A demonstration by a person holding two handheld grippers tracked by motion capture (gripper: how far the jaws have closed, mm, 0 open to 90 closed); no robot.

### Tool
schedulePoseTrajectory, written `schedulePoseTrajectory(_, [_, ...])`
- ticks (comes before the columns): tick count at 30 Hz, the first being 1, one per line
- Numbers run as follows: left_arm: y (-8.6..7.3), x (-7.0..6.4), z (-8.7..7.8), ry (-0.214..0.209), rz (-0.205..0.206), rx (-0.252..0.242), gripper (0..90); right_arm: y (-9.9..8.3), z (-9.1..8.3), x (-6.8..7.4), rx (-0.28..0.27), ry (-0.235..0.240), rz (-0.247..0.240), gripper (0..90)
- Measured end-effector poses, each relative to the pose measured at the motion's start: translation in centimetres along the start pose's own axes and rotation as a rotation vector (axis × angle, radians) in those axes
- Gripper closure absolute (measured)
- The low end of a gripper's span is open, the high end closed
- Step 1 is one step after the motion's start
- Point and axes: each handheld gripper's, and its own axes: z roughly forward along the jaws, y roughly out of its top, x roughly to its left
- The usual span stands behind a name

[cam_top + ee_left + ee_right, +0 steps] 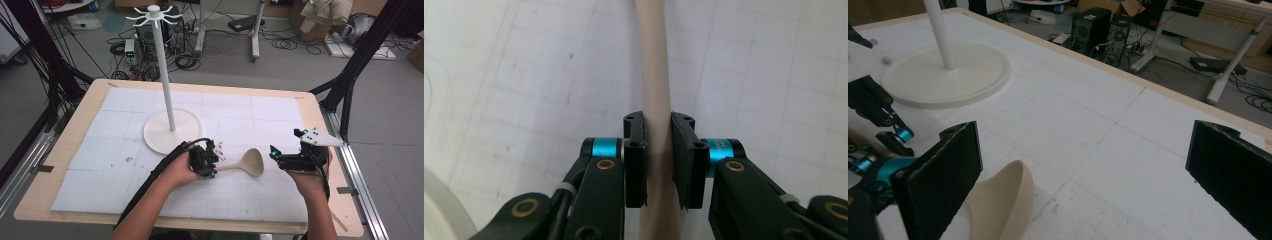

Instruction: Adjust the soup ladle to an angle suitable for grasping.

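Your left gripper (214,162), just left of the middle of the high view, is clamped on the handle of the beige ladle (248,162); in the left gripper view the two black jaws press flat against the handle (654,75) on both sides, with the shaft running straight up the frame. The ladle's bowl sits right of centre in the high view, low over or on the white mat (260,200) — you cannot tell which from here. Your right gripper (274,152) waits just right of the bowl with its jaws spread wide and nothing between them; in the right gripper view the bowl (1003,205) lies at the lower left, beside the near jaw.

The work looks like taking the ladle to the hook stand (165,75) in the upper centre of the high view, its round base (155,135) just above your left hand.

- Keep the left grip square, so the smooth handle does not roll between the pads.
- If you use the right gripper to steady things, bring it in level and close on the bowl's rim, not across its curved back, where it would likely slip.
- Lift before you swing, so the bowl clears the base and the post.
- Watch the trailing cable (165,165) by your left forearm as you turn.
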Motion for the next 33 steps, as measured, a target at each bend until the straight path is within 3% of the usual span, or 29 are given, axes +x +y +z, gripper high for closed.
schedulePoseTrajectory(4, [1.3, 0.2, 0.6, -0.032, -0.008, -0.011, 76.9, -0.1, -0.3, -0.2, 0.005, -0.007, -0.002, 0.4])
schedulePoseTrajectory(8, [3.0, 0.0, 1.6, -0.024, 0.026, -0.020, 77.0, -0.3, -0.8, -0.3, 0.005, -0.015, 0.003, 0.4])
schedulePoseTrajectory(13, [3.8, -0.2, 2.7, -0.043, 0.011, -0.008, 77.0, -0.5, -1.0, -0.5, 0.006, -0.020, 0.008, 0.4])
schedulePoseTrajectory(14, [3.8, -0.3, 2.9, -0.024, 0.020, -0.007, 76.8, -0.6, -0.9, -0.4, 0.010, -0.017, 0.011, 0.4])
schedulePoseTrajectory(17, [3.7, -0.4, 2.9, -0.025, 0.016, -0.012, 76.4, -0.6, -0.8, -0.3, 0.008, -0.014, 0.010, 0.4])
schedulePoseTrajectory(19, [3.6, -0.3, 2.8, -0.021, 0.013, -0.010, 70.5, -0.6, -0.6, -0.3, 0.009, -0.010, 0.008, 0.4])
schedulePoseTrajectory(22, [2.7, -0.1, 1.7, -0.016, -0.012, -0.033, 64.9, -0.5, -0.4, -0.2, 0.006, -0.007, 0.008, 0.4])
schedulePoseTrajectory(25, [2.0, 0.2, 0.8, -0.023, -0.030, -0.057, 65.3, -0.5, -0.3, -0.1, 0.007, -0.004, 0.004, 0.4])
schedulePoseTrajectory(26, [1.3, 0.4, -0.3, -0.035, -0.054, -0.097, 65.1, -0.4, -0.1, -0.1, 0.000, -0.004, 0.000, 0.4])
schedulePoseTrajectory(27, [1.3, 0.4, -0.3, -0.035, -0.054, -0.097, 64.5, -0.4, -0.1, -0.1, 0.000, -0.004, 0.000, 0.4])
schedulePoseTrajectory(30, [-0.4, 0.6, -2.5, -0.039, -0.084, -0.186, 60.2, -0.3, 0.2, 0.0, -0.002, 0.005, -0.002, 0.4])
schedulePoseTrajectory(33, [-1.2, 0.6, -3.5, -0.048, -0.095, -0.221, 56.4, -0.2, 0.2, 0.1, -0.002, 0.006, 0.000, 0.4])
